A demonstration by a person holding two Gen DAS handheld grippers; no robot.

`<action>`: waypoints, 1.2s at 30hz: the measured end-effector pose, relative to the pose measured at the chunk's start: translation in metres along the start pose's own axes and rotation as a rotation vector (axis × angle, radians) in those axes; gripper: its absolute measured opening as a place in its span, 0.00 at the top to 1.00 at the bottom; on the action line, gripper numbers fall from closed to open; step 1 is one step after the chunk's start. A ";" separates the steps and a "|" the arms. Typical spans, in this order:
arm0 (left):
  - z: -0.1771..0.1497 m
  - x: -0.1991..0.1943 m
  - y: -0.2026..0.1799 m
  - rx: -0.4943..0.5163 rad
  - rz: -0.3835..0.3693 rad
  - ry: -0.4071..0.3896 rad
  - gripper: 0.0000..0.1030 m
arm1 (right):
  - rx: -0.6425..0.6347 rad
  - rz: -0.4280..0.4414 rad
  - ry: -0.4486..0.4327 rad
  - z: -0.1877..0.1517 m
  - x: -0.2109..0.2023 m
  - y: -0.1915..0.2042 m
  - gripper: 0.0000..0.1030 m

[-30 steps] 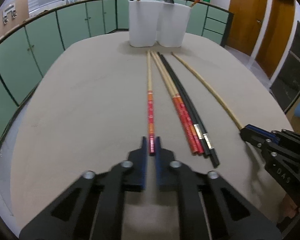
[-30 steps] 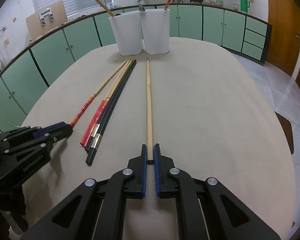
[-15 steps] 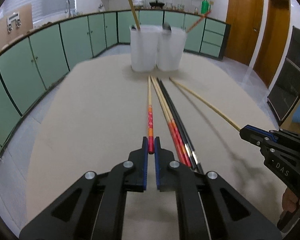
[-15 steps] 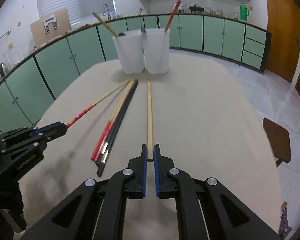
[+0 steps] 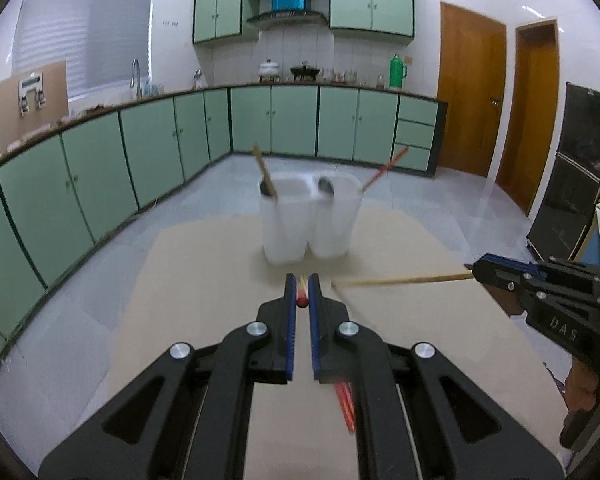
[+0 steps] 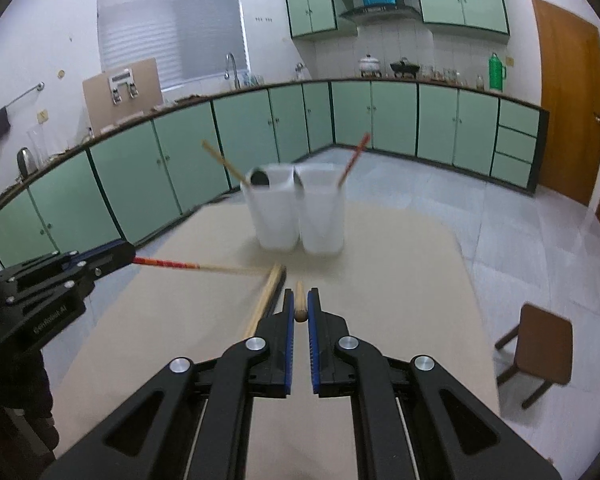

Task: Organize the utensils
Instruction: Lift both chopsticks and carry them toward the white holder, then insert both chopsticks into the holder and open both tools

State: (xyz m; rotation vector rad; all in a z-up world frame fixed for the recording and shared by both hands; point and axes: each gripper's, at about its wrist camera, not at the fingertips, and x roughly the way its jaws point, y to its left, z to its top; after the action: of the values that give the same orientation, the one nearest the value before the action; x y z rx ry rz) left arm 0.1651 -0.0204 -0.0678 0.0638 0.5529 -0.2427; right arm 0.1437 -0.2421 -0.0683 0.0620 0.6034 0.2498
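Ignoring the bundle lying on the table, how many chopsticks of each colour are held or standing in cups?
Red-ended chopsticks: 2, held red one in left gripper, standing red one in right white cup.
Plain wooden chopsticks: 2, held plain one in right gripper, standing plain one in left white cup.
Total: 4.

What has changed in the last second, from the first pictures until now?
Both hands rose. The left gripper lifted the red-patterned chopstick by its near end, and the right gripper lifted the plain wooden chopstick the same way; a second ago both lay flat on the table. Unchanged: both grips stay shut, the other chopsticks lie on the table, and the two white holders keep their contents.
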 end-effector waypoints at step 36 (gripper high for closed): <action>0.220 0.035 -0.005 0.023 -0.062 -0.306 0.95 | -0.043 0.038 -0.233 0.241 0.011 -0.017 0.94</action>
State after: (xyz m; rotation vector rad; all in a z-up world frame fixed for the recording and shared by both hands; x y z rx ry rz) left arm 0.3055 -0.0600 0.1011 0.0313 0.2475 -0.3131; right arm 0.2934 -0.2525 0.1215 0.0601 0.3648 0.2882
